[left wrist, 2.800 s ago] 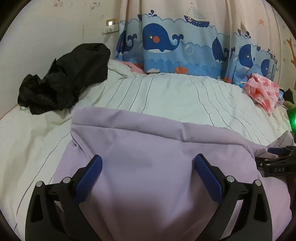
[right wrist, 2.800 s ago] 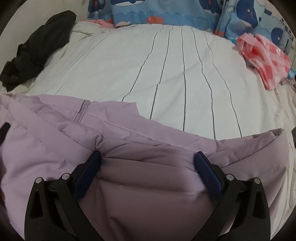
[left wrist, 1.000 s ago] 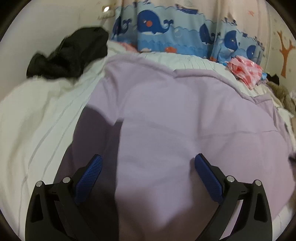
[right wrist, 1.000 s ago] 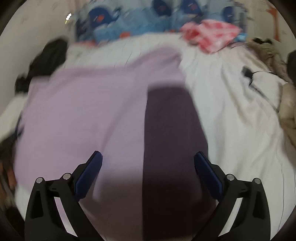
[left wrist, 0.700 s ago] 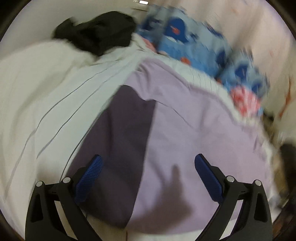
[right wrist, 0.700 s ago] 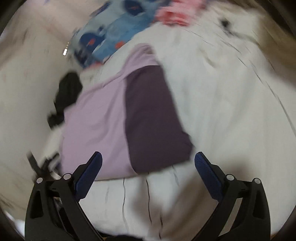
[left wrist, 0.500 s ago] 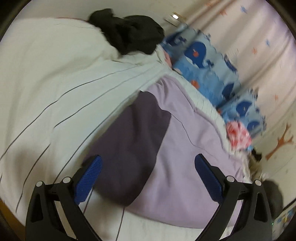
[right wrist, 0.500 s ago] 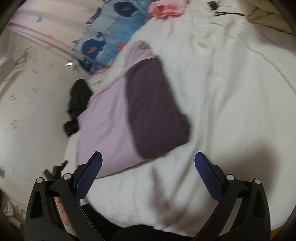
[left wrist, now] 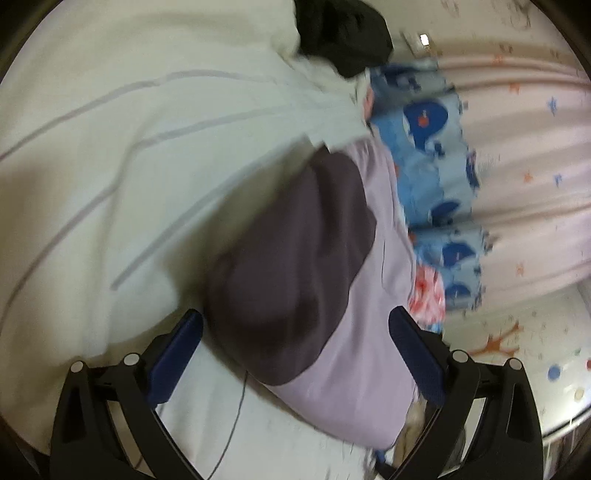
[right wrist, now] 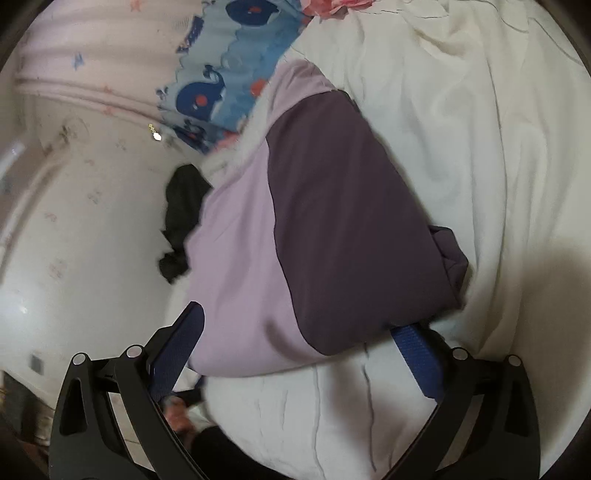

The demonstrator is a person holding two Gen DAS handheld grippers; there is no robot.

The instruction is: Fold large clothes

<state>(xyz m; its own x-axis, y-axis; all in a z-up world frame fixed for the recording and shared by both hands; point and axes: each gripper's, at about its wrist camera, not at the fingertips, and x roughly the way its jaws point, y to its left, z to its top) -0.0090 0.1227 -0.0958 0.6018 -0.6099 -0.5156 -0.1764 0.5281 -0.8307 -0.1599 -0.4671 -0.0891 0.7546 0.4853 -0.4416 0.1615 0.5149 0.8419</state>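
On the bed (right wrist: pixel 480 110), a folded jacket (right wrist: pixel 332 229) lies flat in two tones, pale lilac on one side and dark purple on the other. From the right wrist view the dark panel faces the white sheet and the lilac part faces the wall, with a small dark flap sticking out at the jacket's edge.

Both claws are spread wide and hold nothing. The right claw (right wrist: pixel 303 347) hangs over the near end of the jacket; its right finger (right wrist: pixel 417 354) shows just past the dark hem, though whether it touches the cloth cannot be told. Its left finger reaches beside the lilac edge.

The left claw (left wrist: pixel 295 347) looks down from the other side, in a blurred picture. Its fingers frame the near end of the jacket (left wrist: pixel 295 258), the dark panel lying toward the striped sheet (left wrist: pixel 110 147) and the lilac part toward the whale curtain (left wrist: pixel 436 177). No contact with the cloth is visible.

A black garment (left wrist: pixel 343 33) sits bunched at the far end of the bed by the wall, well apart from the jacket. A pink-and-red cloth (left wrist: pixel 428 291) lies near the curtain.
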